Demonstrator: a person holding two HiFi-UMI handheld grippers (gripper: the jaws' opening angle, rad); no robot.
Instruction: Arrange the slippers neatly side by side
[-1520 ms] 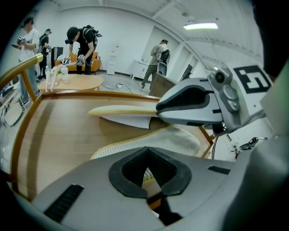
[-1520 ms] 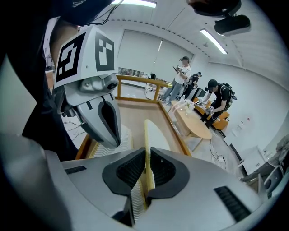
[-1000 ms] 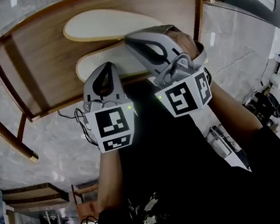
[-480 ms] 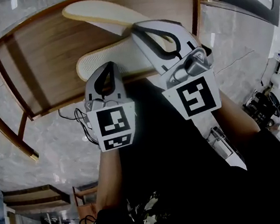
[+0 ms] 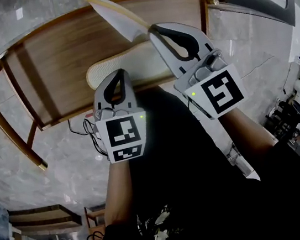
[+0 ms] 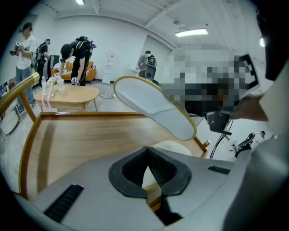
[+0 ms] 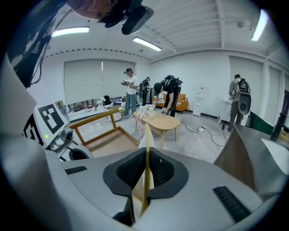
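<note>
right gripper (image 5: pixel 152 31) jaws are pinching the lifted slipper (image 5: pixel 116 16) by its edge, holding it tilted above the table (image 5: pixel 47 65). left gripper (image 5: pixel 114 75) jaws are sitting pressed together, empty, by the other slipper (image 5: pixel 133 63) lying there.

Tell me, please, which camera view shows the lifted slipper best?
The left gripper view: the lifted slipper shows nearly its whole pale flat side there. The head view shows only its tilted front part, beyond the right gripper. The right gripper view shows only its thin edge, clamped between the fingers.
</note>
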